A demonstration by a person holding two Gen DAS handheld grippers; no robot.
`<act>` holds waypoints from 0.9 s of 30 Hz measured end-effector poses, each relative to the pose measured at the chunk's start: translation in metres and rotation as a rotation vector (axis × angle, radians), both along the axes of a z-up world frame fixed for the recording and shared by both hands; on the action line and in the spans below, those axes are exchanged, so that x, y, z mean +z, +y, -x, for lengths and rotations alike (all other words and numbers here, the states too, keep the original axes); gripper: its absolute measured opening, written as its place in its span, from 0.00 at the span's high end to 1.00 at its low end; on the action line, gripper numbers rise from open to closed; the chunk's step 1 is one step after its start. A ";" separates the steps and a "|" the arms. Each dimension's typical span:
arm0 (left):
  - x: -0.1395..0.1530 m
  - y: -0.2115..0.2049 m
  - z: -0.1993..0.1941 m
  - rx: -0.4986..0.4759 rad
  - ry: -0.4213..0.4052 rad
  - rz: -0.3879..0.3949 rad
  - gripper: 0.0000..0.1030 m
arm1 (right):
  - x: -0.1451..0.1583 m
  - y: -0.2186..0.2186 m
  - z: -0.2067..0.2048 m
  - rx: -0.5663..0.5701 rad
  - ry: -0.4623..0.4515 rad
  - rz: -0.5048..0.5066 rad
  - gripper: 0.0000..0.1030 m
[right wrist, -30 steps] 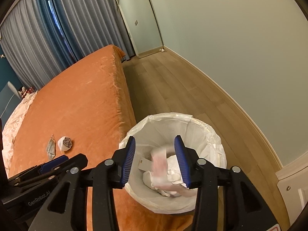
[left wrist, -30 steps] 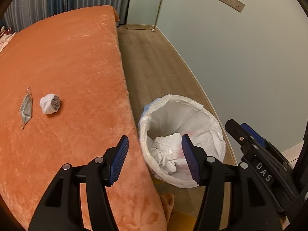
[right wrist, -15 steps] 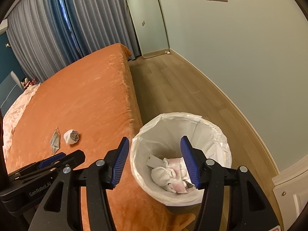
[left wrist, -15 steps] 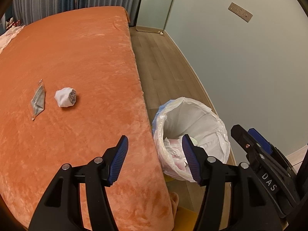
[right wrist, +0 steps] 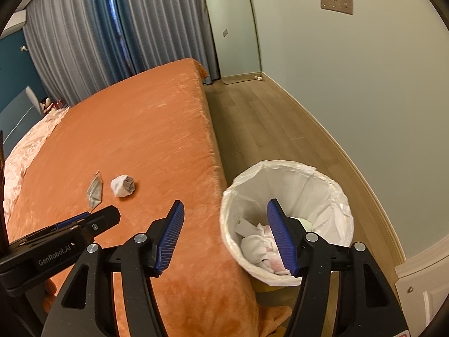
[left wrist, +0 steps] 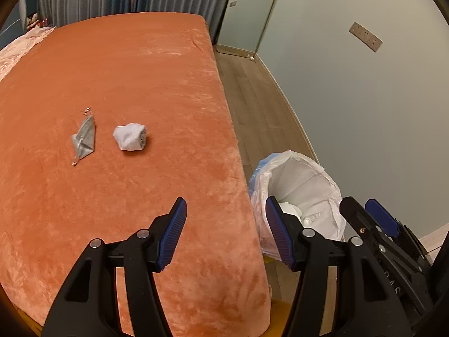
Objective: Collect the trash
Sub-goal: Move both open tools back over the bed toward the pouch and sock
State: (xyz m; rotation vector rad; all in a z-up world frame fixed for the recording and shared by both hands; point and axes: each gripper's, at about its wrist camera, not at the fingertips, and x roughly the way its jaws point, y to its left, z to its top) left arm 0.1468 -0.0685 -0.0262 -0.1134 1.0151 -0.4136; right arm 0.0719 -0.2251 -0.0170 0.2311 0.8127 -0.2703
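Observation:
A white crumpled wad (left wrist: 130,136) (right wrist: 123,185) and a grey wrapper (left wrist: 84,138) (right wrist: 94,188) lie side by side on the orange bed (left wrist: 112,84) (right wrist: 134,129). The bin with a white liner (left wrist: 297,188) (right wrist: 286,196) stands on the floor beside the bed and holds white and pink tissues (right wrist: 263,247). My left gripper (left wrist: 226,233) is open over the bed's near right edge, nothing between its fingers. My right gripper (right wrist: 224,234) hangs over the gap between bed and bin, its jaws opening and empty.
Wooden floor (right wrist: 266,129) runs between the bed and the pale wall (right wrist: 350,84). A tall mirror (right wrist: 233,25) leans at the far end beside grey and blue curtains (right wrist: 84,36). A pink quilt (right wrist: 25,151) lies at the bed's far left.
A piece of trash that was between the right jaws a second ago now lies in the bin, and those jaws have widened. Both grippers have shifted left from the bin toward the bed.

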 end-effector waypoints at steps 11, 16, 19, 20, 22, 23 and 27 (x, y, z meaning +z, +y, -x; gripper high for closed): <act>0.003 0.045 -0.005 0.064 -0.005 0.019 0.46 | 0.000 0.043 -0.012 0.064 0.015 0.030 0.38; -0.001 0.068 -0.010 0.103 0.003 0.024 0.46 | -0.001 0.060 -0.018 0.086 0.022 0.041 0.35; -0.005 0.085 -0.014 0.132 0.014 0.029 0.46 | -0.003 0.070 -0.022 0.100 0.027 0.046 0.33; -0.006 0.090 -0.015 0.140 0.015 0.028 0.46 | -0.004 0.073 -0.024 0.106 0.030 0.048 0.33; -0.010 0.100 -0.018 0.156 0.022 0.028 0.46 | -0.006 0.080 -0.028 0.116 0.035 0.052 0.33; -0.012 0.106 -0.019 0.165 0.026 0.027 0.46 | -0.007 0.083 -0.030 0.121 0.037 0.053 0.33; -0.021 0.131 -0.026 0.218 0.039 0.014 0.37 | -0.013 0.098 -0.038 0.139 0.049 0.055 0.30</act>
